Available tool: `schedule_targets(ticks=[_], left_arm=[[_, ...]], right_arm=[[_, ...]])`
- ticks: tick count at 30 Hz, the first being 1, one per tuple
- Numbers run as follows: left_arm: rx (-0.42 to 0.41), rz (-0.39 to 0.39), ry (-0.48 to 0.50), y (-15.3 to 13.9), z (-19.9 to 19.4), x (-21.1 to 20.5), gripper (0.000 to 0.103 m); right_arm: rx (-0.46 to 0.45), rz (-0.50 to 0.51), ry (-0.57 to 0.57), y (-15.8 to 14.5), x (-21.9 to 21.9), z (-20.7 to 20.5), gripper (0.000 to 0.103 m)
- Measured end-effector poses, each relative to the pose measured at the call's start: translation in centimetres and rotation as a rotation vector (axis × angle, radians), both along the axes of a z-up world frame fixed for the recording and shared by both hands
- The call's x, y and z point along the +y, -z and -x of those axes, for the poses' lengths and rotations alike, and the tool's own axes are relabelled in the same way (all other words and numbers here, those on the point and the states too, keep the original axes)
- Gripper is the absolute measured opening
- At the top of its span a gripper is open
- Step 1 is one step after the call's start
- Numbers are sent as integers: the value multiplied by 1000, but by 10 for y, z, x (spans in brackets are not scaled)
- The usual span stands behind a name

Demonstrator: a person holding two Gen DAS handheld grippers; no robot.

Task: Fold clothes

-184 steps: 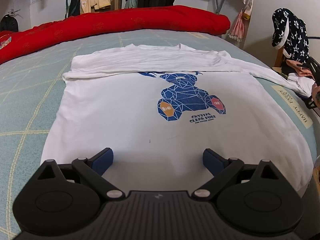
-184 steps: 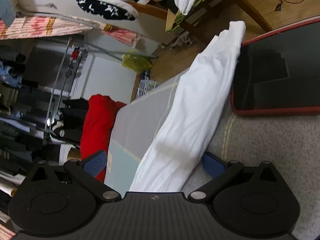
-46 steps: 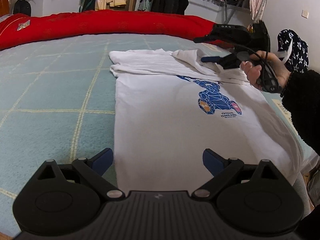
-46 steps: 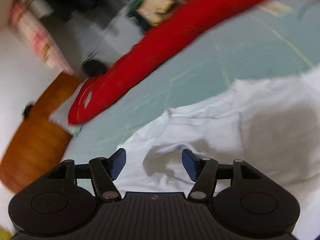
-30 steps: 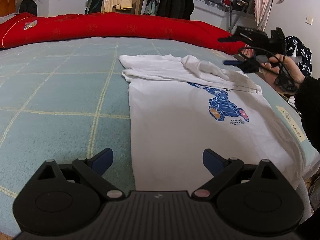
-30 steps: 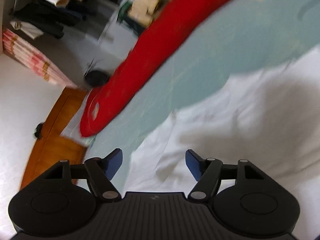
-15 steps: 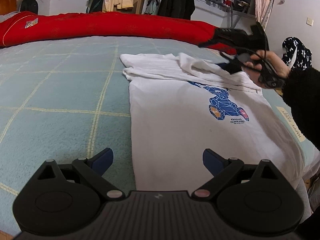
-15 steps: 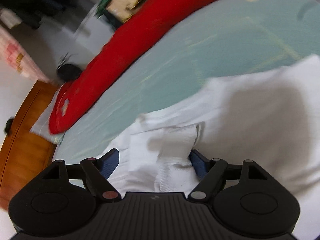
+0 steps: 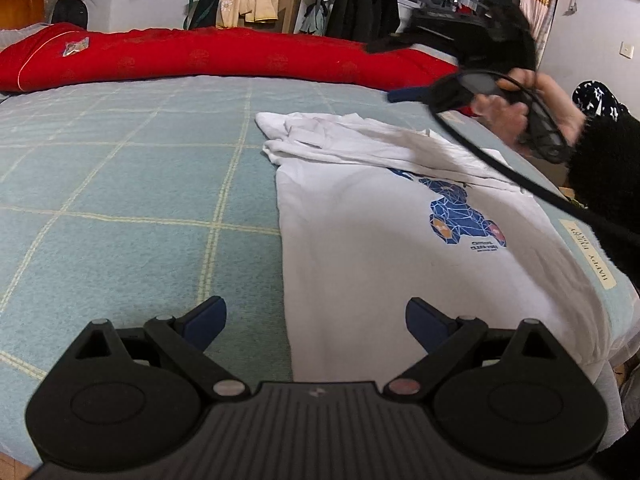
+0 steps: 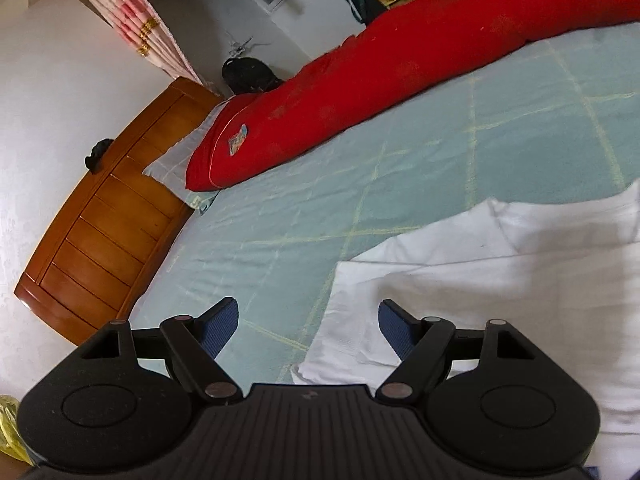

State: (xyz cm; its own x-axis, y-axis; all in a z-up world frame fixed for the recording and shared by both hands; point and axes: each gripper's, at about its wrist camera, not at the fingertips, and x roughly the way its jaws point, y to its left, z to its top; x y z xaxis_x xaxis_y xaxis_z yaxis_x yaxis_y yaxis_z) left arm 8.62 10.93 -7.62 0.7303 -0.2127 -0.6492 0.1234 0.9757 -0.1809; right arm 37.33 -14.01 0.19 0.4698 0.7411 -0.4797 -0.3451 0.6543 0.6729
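Note:
A white long-sleeved shirt (image 9: pixel 380 232) with a blue bear print lies flat on the bed. Both sleeves (image 9: pixel 340 140) are folded across its top. My left gripper (image 9: pixel 316 320) hovers open over the shirt's near left hem edge, with nothing between its fingers. A hand holds my right gripper (image 9: pixel 384 72) in the air above the shirt's far right shoulder. In the right wrist view that gripper (image 10: pixel 308 320) stands open and empty just above a ribbed sleeve cuff (image 10: pixel 344 344) at the edge of the shirt (image 10: pixel 500 280).
The bed has a pale green checked sheet (image 9: pixel 120 200), with a long red quilt (image 9: pixel 200 56) rolled along its far side. A wooden headboard (image 10: pixel 100 216) closes one end. Hung clothes and a rack stand behind, and a star-patterned garment (image 9: pixel 596 100) lies at the right.
The right sleeve, earlier hanging off the bed's side, now lies folded across the shirt's top. The right gripper has let it go, lifted and rolled. The left gripper has stayed in place.

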Motion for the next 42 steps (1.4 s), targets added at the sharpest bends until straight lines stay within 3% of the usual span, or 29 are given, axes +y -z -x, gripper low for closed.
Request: schedule_targets(ticks=[5,11,13,17,19,24,29,34,39,42], left_arm=[[2,-13,2,0,-3,-1,96],[-6,-62,44,-6,-18,-11,96],[-17,-81,67,-11,-27,-18,96],[-42,-98,97,-18,-47,-36,96],[-38,-81,108,-16,-54,-45,96],[-3,-57,152,-5,-68,-69,96],[1,-71,188,-2,-74,-87,96],[5,-62,179,-3,-73,-90,96],[31,-67,156,0,-73,-83,96],[36,-63,141,2,-74,-78,96]], right_arm=[[-37,100,109,-2,-56,7,81],[-109,328,303,9,-143,37,80],[-111,367,343,17,-164,43,74],[-132,342,366,30,-186,44,65],[-122,354,368,41,-185,44,54],[-107,428,358,81,-194,72,48],[-178,409,341,63,-203,90,48],[-231,463,373,45,-199,53,48],[-136,567,416,81,-205,0,46],[-102,513,459,87,-218,-11,43]])
